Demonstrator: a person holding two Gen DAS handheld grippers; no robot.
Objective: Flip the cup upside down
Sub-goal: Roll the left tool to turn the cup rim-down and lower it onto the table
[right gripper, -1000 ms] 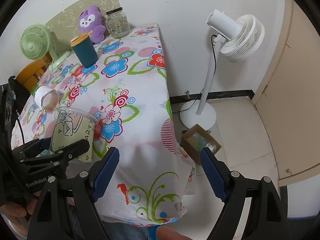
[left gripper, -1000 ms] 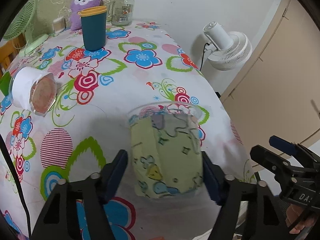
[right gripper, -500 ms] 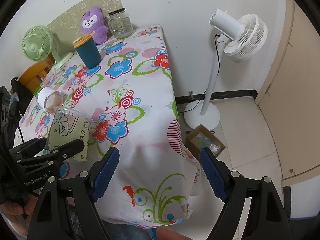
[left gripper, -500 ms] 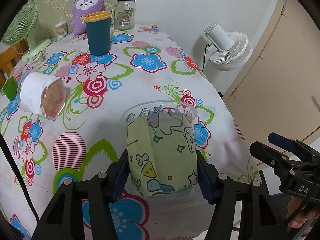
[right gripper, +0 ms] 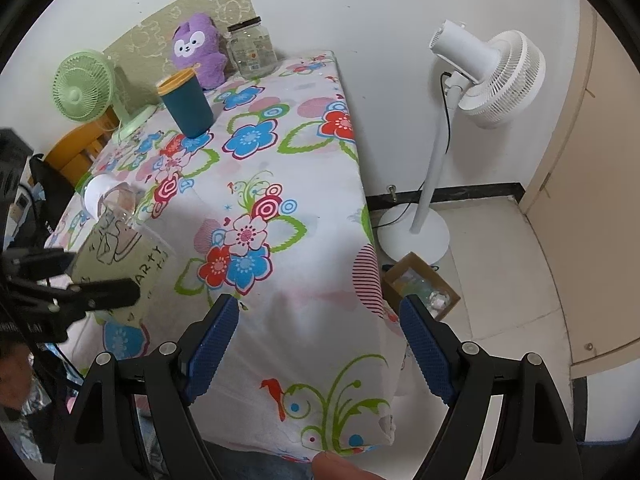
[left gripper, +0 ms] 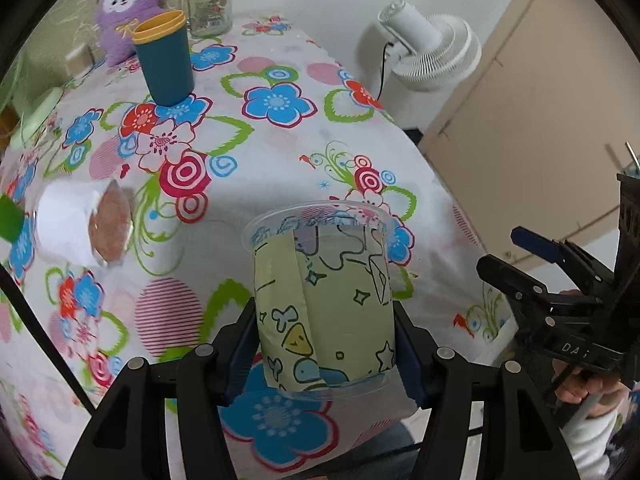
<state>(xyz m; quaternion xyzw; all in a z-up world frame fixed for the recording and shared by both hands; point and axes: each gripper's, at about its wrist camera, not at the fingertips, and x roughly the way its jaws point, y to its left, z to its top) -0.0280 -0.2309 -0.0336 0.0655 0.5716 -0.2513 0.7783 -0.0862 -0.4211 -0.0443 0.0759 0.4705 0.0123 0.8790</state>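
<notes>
A clear plastic cup with a pale green cartoon sleeve [left gripper: 324,300] stands upright, mouth up, between the blue pads of my left gripper [left gripper: 324,344], which is shut on its lower half and holds it just above the flowered tablecloth [left gripper: 280,160]. The same cup shows in the right wrist view [right gripper: 120,256], tilted, with the left gripper's black finger [right gripper: 100,292] across it. My right gripper [right gripper: 320,344] is open and empty over the table's near right corner; it also shows in the left wrist view [left gripper: 560,296].
A teal cup with a yellow rim [left gripper: 164,60], a glass jar [left gripper: 210,2] and a purple plush [left gripper: 124,8] stand at the far end. A white-wrapped cup [left gripper: 76,228] lies on its side at left. A white floor fan [right gripper: 480,80] and cardboard box [right gripper: 420,284] are right of the table.
My left gripper has closed onto the cup and lifted it slightly. The right gripper has stayed open and shifted a little.
</notes>
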